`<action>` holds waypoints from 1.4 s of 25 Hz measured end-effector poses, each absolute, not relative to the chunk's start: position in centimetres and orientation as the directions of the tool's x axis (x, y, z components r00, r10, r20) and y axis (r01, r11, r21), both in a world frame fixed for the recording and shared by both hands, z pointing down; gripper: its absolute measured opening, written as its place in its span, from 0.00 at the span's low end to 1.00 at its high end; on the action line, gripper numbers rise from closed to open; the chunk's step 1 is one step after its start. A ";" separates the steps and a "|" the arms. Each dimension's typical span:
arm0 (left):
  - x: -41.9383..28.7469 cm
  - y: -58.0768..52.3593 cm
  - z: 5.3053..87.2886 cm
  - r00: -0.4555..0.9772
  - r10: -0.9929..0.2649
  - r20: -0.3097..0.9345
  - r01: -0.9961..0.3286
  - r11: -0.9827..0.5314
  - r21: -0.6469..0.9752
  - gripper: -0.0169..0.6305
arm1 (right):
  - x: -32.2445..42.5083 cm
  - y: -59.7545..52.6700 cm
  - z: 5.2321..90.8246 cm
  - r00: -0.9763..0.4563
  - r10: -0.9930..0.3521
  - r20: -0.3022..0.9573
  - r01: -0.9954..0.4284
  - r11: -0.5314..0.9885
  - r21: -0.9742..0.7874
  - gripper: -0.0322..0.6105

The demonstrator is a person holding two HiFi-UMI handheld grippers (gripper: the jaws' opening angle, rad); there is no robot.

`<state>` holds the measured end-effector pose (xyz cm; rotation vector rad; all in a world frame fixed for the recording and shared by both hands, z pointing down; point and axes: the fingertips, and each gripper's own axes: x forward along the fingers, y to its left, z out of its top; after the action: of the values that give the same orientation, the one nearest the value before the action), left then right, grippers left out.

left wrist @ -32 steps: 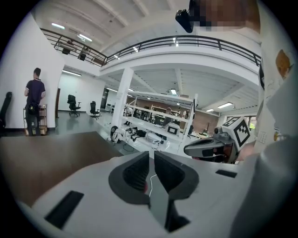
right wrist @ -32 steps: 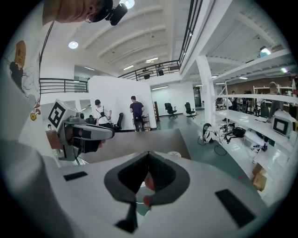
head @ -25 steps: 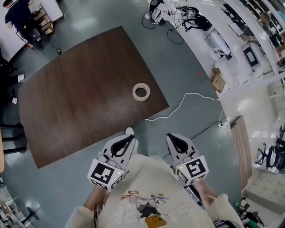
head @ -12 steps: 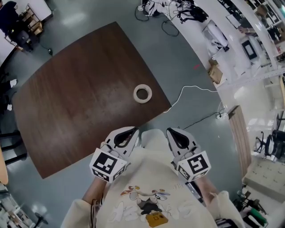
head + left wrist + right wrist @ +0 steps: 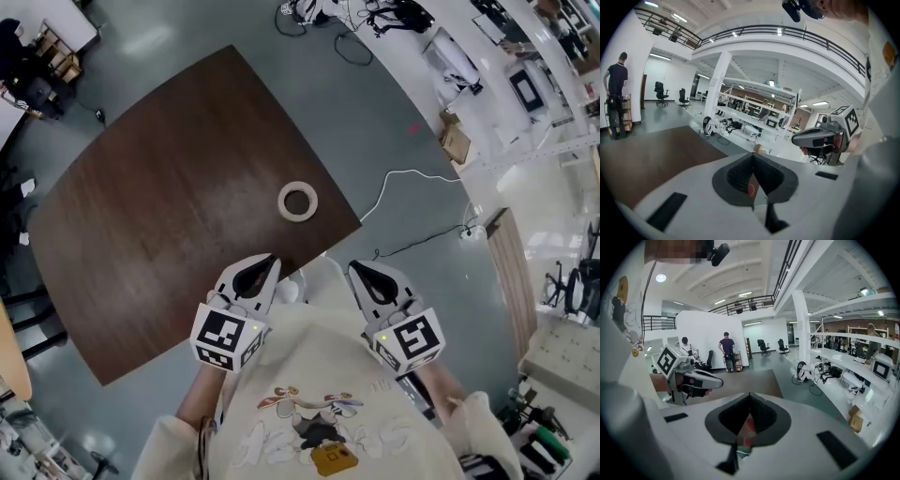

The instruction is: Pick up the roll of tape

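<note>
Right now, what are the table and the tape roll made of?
The table: dark brown with streaky grain and a soft sheen, so probably wood or wood-look laminate. The roll of tape: pale cream, matte ring, likely paper masking tape; can't be sure.

Dark wood-grain table [image 5: 169, 187], faint sheen — pale, matt, papery roll of tape [image 5: 297, 202] — glossy, smooth grey-green floor [image 5: 375, 122] mirroring the lights.
</note>
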<state>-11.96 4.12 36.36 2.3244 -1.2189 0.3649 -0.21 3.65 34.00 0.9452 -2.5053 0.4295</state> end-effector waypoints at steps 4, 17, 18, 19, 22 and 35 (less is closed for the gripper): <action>-11.0 2.9 37.9 0.637 -0.575 0.514 -0.761 -0.575 0.300 0.20 | -0.3 2.1 34.6 -0.675 -0.544 0.498 -0.681 0.720 -0.136 0.06; -11.1 -3.4 43.9 0.519 -0.550 0.654 -0.824 -0.527 0.211 0.34 | 2.6 -1.4 37.8 -0.647 -0.534 0.545 -0.719 0.664 -0.203 0.06; -11.1 -3.8 44.4 0.506 -0.548 0.666 -0.828 -0.524 0.199 0.34 | 2.6 -1.7 37.9 -0.646 -0.536 0.543 -0.721 0.663 -0.203 0.06; -11.3 -4.1 45.0 0.491 -0.549 0.677 -0.835 -0.517 0.186 0.34 | 2.6 -1.9 38.1 -0.645 -0.538 0.543 -0.722 0.662 -0.202 0.06; -11.9 -5.0 46.4 0.447 -0.550 0.705 -0.860 -0.482 0.170 0.34 | 2.7 -2.7 38.7 -0.641 -0.537 0.548 -0.723 0.661 -0.199 0.06; -12.1 -9.1 54.4 0.399 -0.426 0.812 -0.883 -0.418 0.215 0.34 | 2.9 -6.9 40.6 -0.636 -0.518 0.572 -0.723 0.659 -0.207 0.06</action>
<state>-12.10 -9.07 54.45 2.0081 -1.1139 0.9015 2.90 -6.90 40.62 0.9663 -2.4052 0.5857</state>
